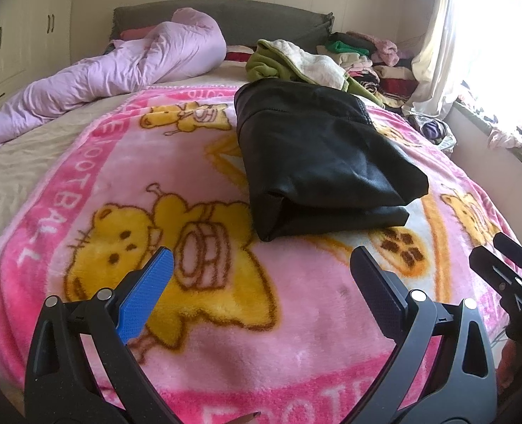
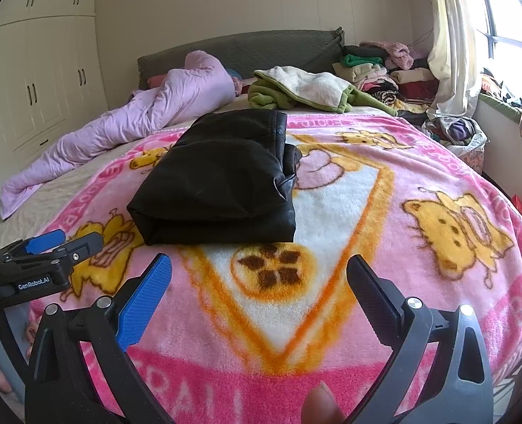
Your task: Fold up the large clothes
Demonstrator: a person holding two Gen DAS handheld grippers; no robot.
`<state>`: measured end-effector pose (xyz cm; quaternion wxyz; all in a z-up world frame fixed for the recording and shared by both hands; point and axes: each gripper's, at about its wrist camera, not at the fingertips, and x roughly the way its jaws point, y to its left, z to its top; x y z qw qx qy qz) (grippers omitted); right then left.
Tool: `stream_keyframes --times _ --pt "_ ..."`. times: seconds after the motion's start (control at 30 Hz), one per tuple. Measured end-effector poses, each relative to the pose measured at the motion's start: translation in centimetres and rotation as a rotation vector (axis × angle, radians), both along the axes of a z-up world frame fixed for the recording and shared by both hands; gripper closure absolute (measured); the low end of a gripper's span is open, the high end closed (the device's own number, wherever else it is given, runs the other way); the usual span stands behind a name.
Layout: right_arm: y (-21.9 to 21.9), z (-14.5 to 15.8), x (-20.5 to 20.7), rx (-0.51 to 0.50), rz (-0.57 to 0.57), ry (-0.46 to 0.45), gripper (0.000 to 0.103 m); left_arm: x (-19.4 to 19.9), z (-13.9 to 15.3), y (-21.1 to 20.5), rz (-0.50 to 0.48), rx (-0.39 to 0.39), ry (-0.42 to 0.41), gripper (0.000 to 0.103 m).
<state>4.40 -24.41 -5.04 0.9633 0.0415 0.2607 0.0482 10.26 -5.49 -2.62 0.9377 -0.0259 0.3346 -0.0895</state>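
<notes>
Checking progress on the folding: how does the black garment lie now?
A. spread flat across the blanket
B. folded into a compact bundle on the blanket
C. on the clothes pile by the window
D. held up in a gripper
B: the black garment lies folded on the blanket; both grippers, left and right, are open and empty.

Black jacket [image 1: 317, 162] (folded) on blanket [image 1: 197, 190]

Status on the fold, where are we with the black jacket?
Done: the black jacket lies folded into a compact bundle on the pink blanket. In hand: nothing; left gripper and right gripper are both open, clear of it. Left: the green-and-white garment behind looks unfolded.
</notes>
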Motion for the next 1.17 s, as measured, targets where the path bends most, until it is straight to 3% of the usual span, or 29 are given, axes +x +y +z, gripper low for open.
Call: stream_keyframes --times 0.8,0.9,1.0,1.1,1.17 --pt "-0.6 -0.6 -0.5 -0.003 -0.03 -0.003 0.004 0.1 -0.4 0.3 0.019 0.017 0.007 0.009" --pt "-3.1 -0.5 -1.5 0.032 -0.1 -0.015 0.004 0.2 -0.2 1.0 0.045 -0.007 0.008 0.009" --pt "-8.6 -0.9 -3.3 0.072 -0.258 -0.008 0.004 0.8 1.0 5.0 0.107 -0.096 0.027 0.009" --pt "-17.6 -2.2 -6.4 0.101 -0.51 0.02 0.004 1.7 2.6 12.2 0.221 -0.141 0.007 0.009" --pt "-26.5 -4.1 -10.2 0.117 -0.789 0.068 0.004 2.5 3.2 19.4 0.359 -0.077 -0.011 0.009"
